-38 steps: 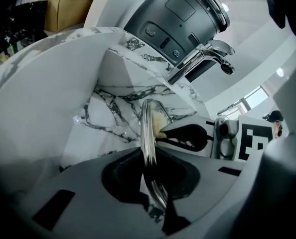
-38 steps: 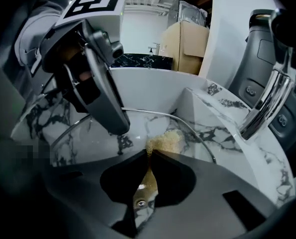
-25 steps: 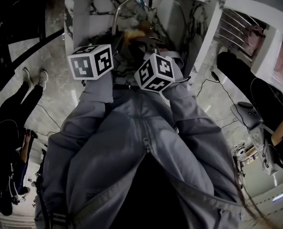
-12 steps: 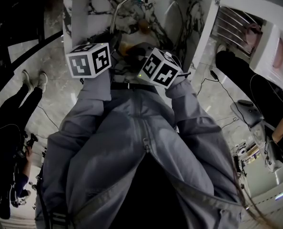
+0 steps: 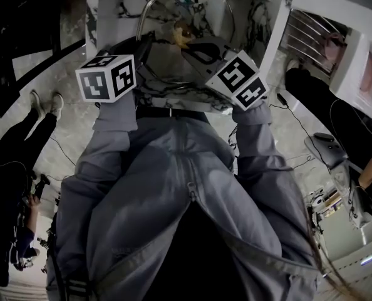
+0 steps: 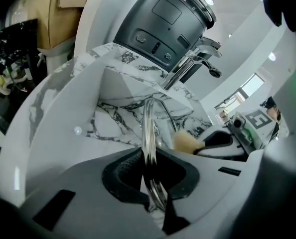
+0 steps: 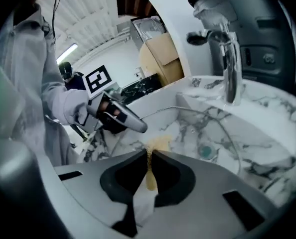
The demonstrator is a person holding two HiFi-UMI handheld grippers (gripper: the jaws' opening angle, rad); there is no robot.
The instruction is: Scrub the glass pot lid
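Lid is standing on edge inside the sink, near the sink's front edge. Its glass face is turning toward the right gripper and its thin rim is pointing along the left gripper. In the left gripper view the rim is showing as one bright steel line, rising upright out of the jaws. In the right gripper view it is showing as a wide arc across the marble basin.

A grey appliance is sitting behind the sink's back edge. The faucet is reaching out over that edge, beyond the lid and clear of it.

The left gripper is pinching the lid's rim, with its pads closing on the steel at the lid's near side. The right gripper is coming in from the sink's right side, jaws pressing together on a thin yellow sponge. The sponge's free end is sticking out toward the lid's face, just beside the left gripper's fingers. Whether it is touching the glass cannot be told.

A small teal drain is showing through the glass, low in the basin.
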